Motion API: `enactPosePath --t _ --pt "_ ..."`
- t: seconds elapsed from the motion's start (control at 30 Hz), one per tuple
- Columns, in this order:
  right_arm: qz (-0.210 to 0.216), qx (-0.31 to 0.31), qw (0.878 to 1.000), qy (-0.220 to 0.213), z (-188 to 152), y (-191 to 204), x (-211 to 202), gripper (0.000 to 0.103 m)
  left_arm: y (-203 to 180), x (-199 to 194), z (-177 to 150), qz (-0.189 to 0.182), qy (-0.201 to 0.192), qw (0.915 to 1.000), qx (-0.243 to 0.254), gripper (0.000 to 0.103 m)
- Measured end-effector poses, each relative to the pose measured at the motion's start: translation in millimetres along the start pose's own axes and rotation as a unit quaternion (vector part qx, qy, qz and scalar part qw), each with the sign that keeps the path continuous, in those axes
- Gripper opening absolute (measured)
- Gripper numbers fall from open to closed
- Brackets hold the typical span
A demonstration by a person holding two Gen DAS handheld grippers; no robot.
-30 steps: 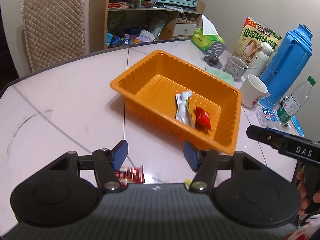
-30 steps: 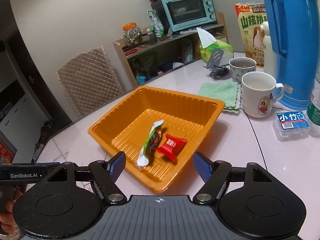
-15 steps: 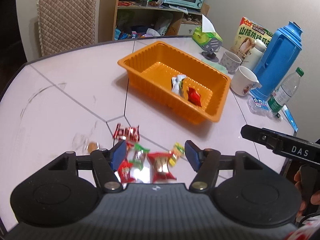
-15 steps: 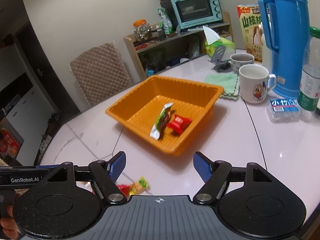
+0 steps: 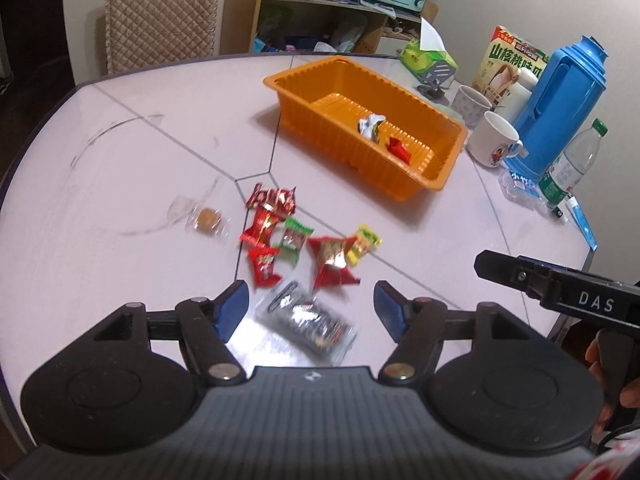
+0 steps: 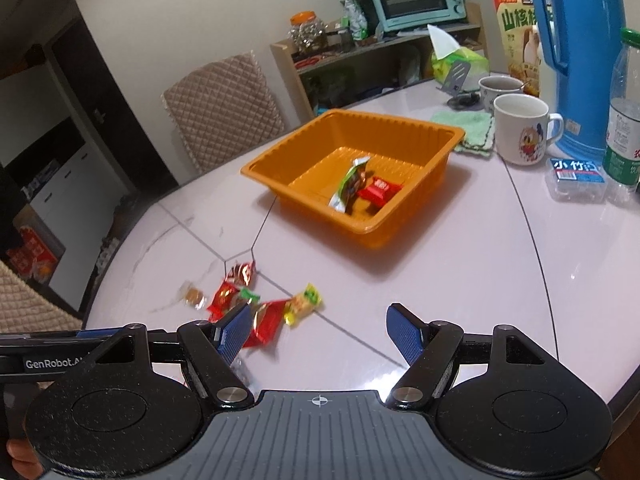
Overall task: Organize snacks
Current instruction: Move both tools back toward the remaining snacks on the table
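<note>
An orange tray sits mid-table with a white-green packet and a red packet inside. Nearer me, several loose snacks lie on the table: red packets, a yellow-green one, and a brown sweet. My left gripper hovers over a dark foil packet. Its jaws are opening and the pads touch nothing. My right gripper stands open and empty just right of the pile.
Right of the tray stand a white mug, a second mug, a blue thermos, a water bottle, a tissue pack and a green cloth. A quilted chair is behind. The table edge curves at left.
Both grippers have drawn back from the tray toward me, and the loose snacks and the dark packet have come into view. The left jaws have widened; the right jaws are the same.
</note>
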State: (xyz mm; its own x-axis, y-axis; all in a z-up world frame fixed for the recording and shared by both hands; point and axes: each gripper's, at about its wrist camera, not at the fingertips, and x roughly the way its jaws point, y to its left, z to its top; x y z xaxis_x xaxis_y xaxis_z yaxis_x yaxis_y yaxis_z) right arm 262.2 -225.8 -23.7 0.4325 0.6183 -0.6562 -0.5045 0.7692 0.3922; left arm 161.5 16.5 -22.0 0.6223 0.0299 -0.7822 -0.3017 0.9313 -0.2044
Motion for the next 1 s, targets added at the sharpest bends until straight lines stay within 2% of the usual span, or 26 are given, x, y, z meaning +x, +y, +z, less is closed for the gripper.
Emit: enactPosePath --t 0.4,0.67,1.0 --pt "0.034 -0.058 0.997 0.041 -31.3 26.6 16.0 0.074 26.1 -7.4 -29.8 0.024 0.024 0.9993 -0.016 0.066" --pt "0.068 -0.104 0.99 0.066 -44.6 52.1 39.6 0.074 44.7 -7.3 -37.0 0.032 0.031 0.9987 -0.025 0.066" --pt "0.078 -0.157 0.982 0.076 -50.8 74.0 72.0 0.074 69.6 -4.0 -41.3 0.043 0.033 0.9979 -0.036 0.066"
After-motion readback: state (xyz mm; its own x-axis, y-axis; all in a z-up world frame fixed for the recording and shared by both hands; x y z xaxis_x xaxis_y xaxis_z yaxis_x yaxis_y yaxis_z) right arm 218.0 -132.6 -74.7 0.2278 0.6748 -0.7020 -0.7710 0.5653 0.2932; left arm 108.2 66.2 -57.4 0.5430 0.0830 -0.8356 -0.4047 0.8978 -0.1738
